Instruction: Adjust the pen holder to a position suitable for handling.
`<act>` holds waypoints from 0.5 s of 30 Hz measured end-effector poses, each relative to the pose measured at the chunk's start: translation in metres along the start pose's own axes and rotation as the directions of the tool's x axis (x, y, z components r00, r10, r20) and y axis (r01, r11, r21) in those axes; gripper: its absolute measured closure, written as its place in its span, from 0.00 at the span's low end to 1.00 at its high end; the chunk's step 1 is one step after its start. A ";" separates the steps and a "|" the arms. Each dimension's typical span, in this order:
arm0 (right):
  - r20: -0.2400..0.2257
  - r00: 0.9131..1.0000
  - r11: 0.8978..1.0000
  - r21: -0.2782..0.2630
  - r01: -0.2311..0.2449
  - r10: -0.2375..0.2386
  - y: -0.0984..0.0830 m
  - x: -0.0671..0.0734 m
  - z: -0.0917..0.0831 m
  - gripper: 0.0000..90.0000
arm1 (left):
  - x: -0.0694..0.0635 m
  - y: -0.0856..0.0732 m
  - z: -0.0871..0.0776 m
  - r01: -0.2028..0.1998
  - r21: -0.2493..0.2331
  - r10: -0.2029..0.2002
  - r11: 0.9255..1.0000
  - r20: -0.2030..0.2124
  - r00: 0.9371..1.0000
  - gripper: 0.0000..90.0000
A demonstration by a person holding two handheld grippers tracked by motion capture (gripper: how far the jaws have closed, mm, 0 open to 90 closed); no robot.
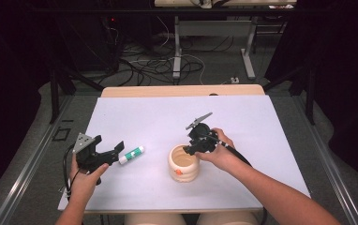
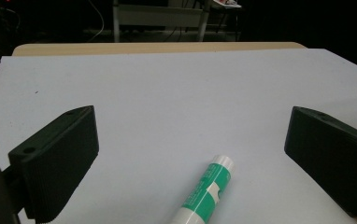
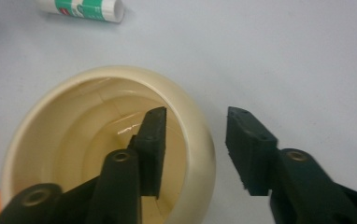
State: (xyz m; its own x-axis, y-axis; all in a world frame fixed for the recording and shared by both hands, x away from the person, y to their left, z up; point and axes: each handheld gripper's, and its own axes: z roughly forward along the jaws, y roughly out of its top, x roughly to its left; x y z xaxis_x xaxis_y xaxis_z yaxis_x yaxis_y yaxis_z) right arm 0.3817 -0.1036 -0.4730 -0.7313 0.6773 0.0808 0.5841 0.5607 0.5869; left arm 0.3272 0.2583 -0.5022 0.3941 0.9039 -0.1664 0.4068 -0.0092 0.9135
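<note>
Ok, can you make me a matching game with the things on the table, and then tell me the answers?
Things:
1. glue stick
2. cream pot
3. left gripper
4. right gripper

States:
A. open, one jaw inside the pot and one outside its rim
B. lying on its side on the white table top
C. standing upright with nothing inside
D. open, jaws wide on either side of the glue stick

Pairs: 1-B, 2-C, 3-D, 4-A
</note>
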 end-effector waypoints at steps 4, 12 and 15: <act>-0.013 1.000 0.999 -0.052 -0.002 0.001 -0.001 -0.001 -0.009 0.53 | 0.000 0.000 0.000 0.000 0.000 0.000 1.000 0.000 1.000 0.03; -0.015 1.000 0.984 -0.176 -0.009 0.007 -0.007 -0.004 -0.029 0.40 | -0.001 0.000 0.000 0.000 -0.001 0.000 1.000 0.000 1.000 0.03; -0.011 1.000 0.963 -0.268 -0.015 0.012 -0.014 -0.010 -0.043 0.34 | -0.001 0.000 0.000 -0.003 -0.001 0.003 1.000 0.003 1.000 0.03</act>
State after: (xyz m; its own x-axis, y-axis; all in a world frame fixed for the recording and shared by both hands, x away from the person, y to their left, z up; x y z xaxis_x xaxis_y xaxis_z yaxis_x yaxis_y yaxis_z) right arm 0.3659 -0.1380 -0.4474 -0.7280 0.6786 0.0971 0.4793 0.4025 0.7799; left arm 0.3269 0.2576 -0.5016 0.3975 0.9027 -0.1649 0.4046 -0.0112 0.9144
